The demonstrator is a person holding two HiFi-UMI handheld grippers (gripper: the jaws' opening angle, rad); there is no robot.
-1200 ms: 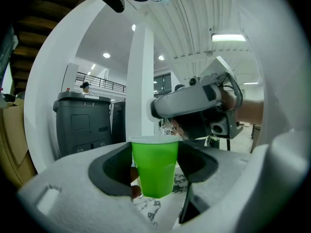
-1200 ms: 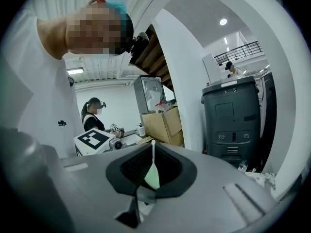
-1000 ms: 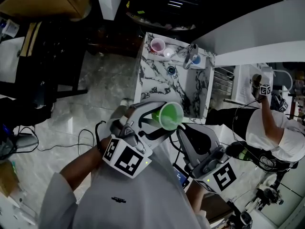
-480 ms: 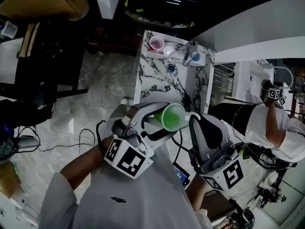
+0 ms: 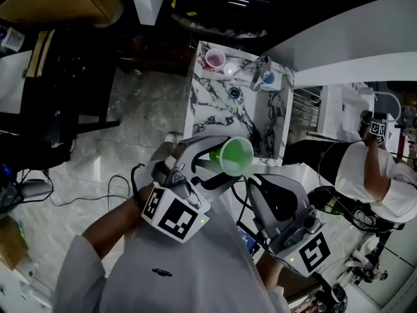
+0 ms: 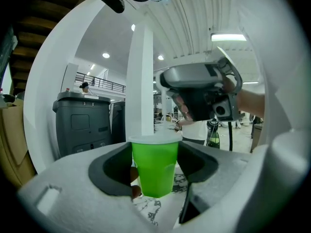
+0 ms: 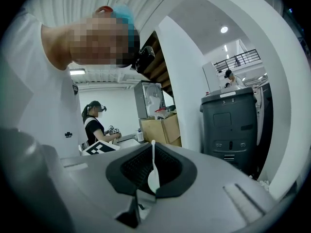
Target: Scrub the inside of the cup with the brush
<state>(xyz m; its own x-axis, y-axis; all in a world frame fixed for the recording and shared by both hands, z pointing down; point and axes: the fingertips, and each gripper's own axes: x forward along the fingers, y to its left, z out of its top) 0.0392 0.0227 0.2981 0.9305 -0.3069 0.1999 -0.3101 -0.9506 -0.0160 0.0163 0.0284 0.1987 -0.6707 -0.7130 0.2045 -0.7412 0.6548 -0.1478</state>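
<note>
Right gripper (image 7: 151, 178) has drawn back, fingers (image 7: 129, 171) pinching the thin white brush (image 7: 152, 159); left gripper (image 5: 207, 163) fingers (image 6: 111, 169) clamp the green plastic cup (image 6: 155, 164), mouth presented for scrubbing.

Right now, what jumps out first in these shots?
The bright green cup, clamped in the left gripper, sits mid-frame in the head view. Beside it, the right gripper pinches a thin white handle, likely the brush. A marble-patterned counter lies beyond.
</note>
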